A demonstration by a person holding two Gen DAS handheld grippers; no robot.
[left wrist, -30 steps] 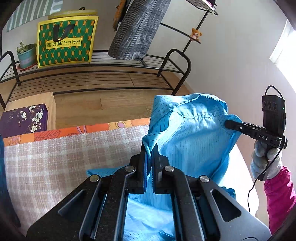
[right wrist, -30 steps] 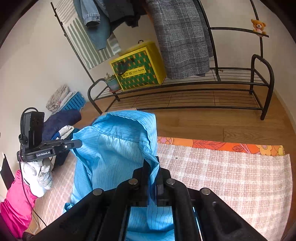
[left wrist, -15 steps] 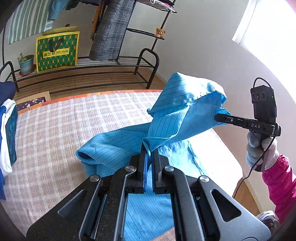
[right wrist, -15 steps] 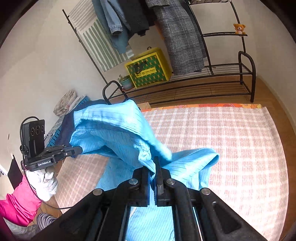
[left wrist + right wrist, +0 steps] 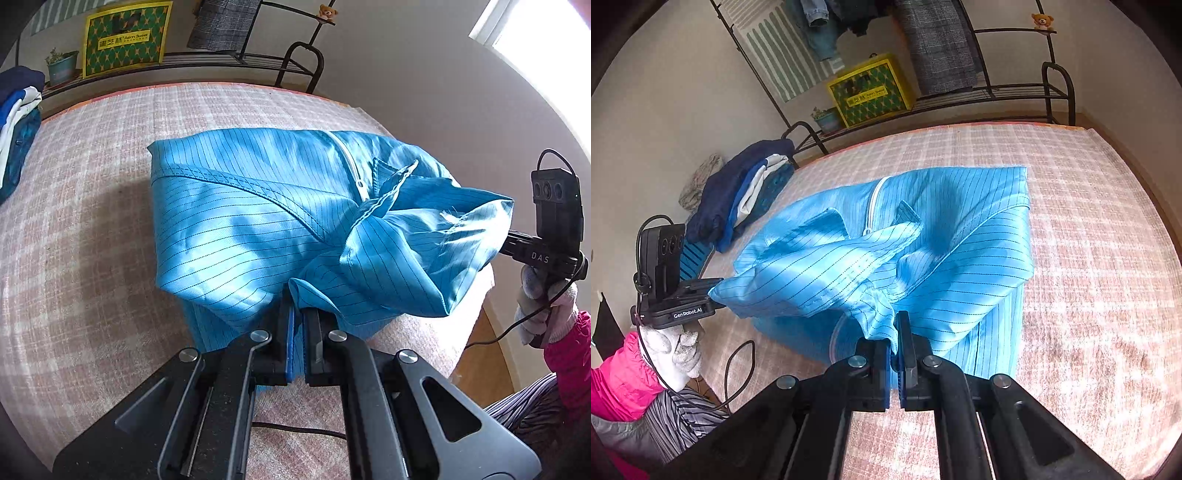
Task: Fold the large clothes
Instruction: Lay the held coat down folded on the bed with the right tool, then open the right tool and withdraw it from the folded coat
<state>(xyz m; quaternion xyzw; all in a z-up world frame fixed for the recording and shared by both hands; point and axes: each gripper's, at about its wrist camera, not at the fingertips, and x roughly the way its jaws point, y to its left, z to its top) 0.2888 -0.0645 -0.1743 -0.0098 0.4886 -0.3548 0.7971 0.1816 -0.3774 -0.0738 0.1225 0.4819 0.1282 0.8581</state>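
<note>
Clearly soft and light, the blue garment [image 5: 258, 206] sags on the bed [image 5: 74, 240]; each hand-held gripper, left [image 5: 297, 325] and right [image 5: 897, 338], pinches a hem, best held at the edges.

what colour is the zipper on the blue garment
White, against the bright blue garment; the zipper shows best in the right wrist view.

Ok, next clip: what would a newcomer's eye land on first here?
The bright blue pinstriped garment, lying crumpled in the middle of the pink checked bedspread, its white zipper showing. Both grippers pinch its near edge: the left gripper and right gripper, jaws shut on fabric. A stack of folded clothes sits at the bed's left edge.
</note>
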